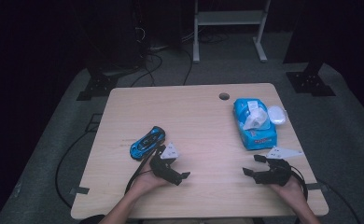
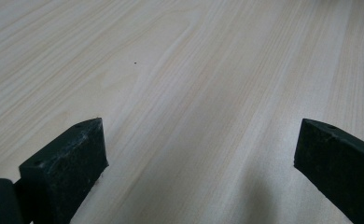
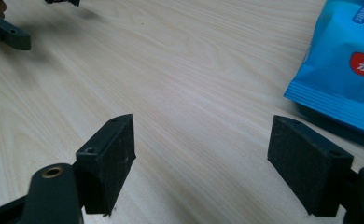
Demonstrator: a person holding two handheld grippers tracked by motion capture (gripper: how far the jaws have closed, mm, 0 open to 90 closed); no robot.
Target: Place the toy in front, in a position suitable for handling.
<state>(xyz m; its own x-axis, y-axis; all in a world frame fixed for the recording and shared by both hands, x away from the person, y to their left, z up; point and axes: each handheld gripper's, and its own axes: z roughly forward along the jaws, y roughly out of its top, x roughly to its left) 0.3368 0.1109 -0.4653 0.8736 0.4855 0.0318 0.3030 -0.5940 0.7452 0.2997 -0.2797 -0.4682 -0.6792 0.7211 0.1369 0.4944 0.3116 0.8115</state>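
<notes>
From the high view, the left gripper (image 1: 171,169) rests low on the near left of the surface (image 1: 203,121), jaws wide and empty, with the toy car (image 1: 147,142) just beyond it to the far left, close to the gripper's body but apart from the jaws. The right gripper (image 1: 256,166) sits near the right edge, jaws also spread with nothing between them, and the wipes pack (image 1: 254,123) lies just beyond it, a wipe pulled up from its top and its white lid (image 1: 276,115) flipped open to the right. The car looks likely to roll: a one-sided nudge from a jaw could send it off toward the left edge instead of into a grip. In the left gripper view, both jaws stand far apart over bare wood, so the car is off the line of approach; closing here would catch nothing, and the hand would need to turn first. In the right gripper view, the open jaws frame plain wood, while the pack (image 3: 343,70) lies to the far right, ahead of the right-hand jaw. The soft wrapper may crumple or slide if pinched at its corner, and the loose wipe could drag out. The left gripper (image 3: 35,18) shows at far left; a crossing reach risks a knock.
</notes>
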